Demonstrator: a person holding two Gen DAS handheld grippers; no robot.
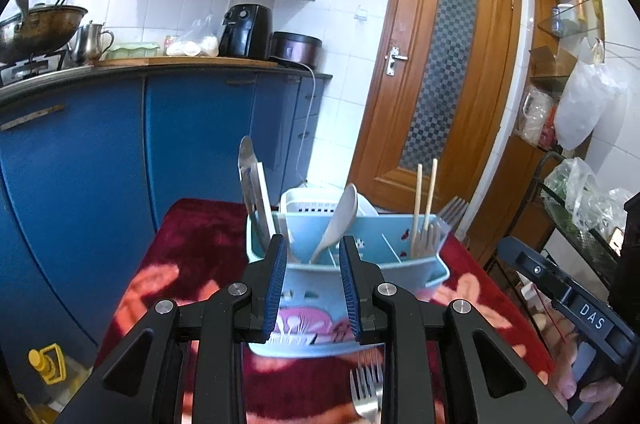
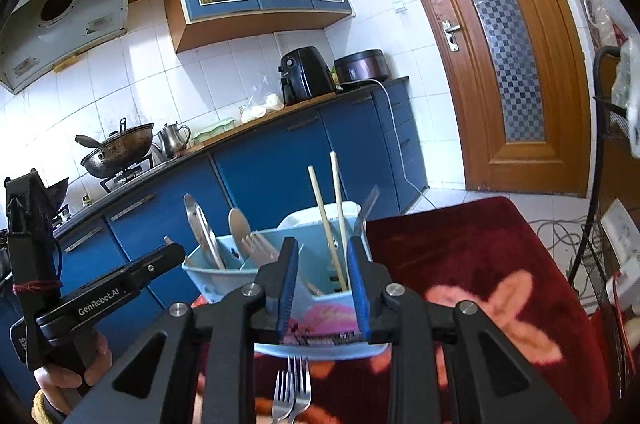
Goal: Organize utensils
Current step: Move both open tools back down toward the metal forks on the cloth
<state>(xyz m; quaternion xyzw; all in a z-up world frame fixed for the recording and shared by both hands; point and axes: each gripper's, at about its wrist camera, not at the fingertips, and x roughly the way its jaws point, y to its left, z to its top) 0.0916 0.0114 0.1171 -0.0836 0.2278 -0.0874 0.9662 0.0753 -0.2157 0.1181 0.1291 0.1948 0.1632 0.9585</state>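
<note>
A light blue utensil caddy (image 1: 400, 270) stands on a red flowered cloth (image 1: 192, 244). It holds metal tongs (image 1: 252, 192), a white spoon (image 1: 338, 220), wooden chopsticks (image 1: 424, 200) and forks (image 1: 452, 210). Two metal forks (image 1: 366, 390) lie on the cloth in front of it, also in the right wrist view (image 2: 292, 390). My left gripper (image 1: 313, 244) is open and empty, just before the caddy. My right gripper (image 2: 323, 246) is open and empty, facing the caddy (image 2: 224, 280) and its chopsticks (image 2: 328, 220).
Blue kitchen cabinets (image 1: 100, 152) run along the left with a wok (image 1: 36, 24), kettle and air fryer (image 1: 246, 30) on the counter. A wooden door (image 1: 436, 72) is behind. A wire rack with bags (image 1: 580, 208) stands at the right. Cables lie on the floor (image 2: 560, 228).
</note>
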